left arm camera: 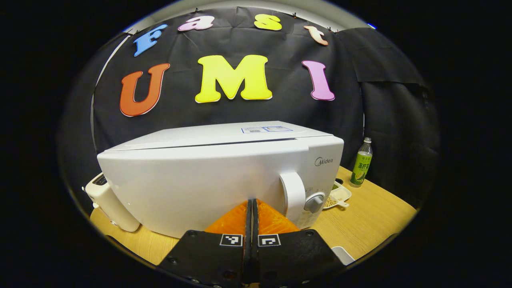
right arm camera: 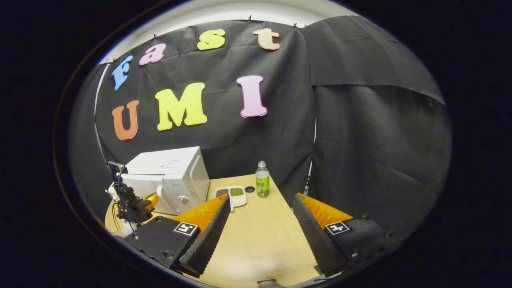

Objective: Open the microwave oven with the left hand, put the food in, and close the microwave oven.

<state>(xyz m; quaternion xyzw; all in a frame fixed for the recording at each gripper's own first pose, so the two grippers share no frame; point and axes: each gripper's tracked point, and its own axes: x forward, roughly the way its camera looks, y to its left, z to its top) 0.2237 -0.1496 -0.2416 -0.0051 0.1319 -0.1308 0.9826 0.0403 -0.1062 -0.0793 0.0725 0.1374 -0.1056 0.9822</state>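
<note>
The white microwave (left arm camera: 208,176) stands on the wooden table (left arm camera: 372,216) with its door closed. Its curved handle (left arm camera: 294,196) and grey knob (left arm camera: 315,202) are on the right of its front. My left gripper (left arm camera: 252,202) is shut with nothing between its fingers, close to the door just left of the handle. A white divided dish of food (right arm camera: 232,195) lies to the right of the microwave (right arm camera: 168,178), and the left gripper (right arm camera: 132,206) is in front of that microwave. Above the bare table hangs my right gripper (right arm camera: 261,199), open and holding nothing.
A green-labelled bottle (right arm camera: 262,181) stands behind the dish near the table's back edge, with a small black lid (right arm camera: 250,189) beside it. A white appliance (left arm camera: 110,202) sits left of the microwave. A white object (left arm camera: 343,254) lies at the table's near right.
</note>
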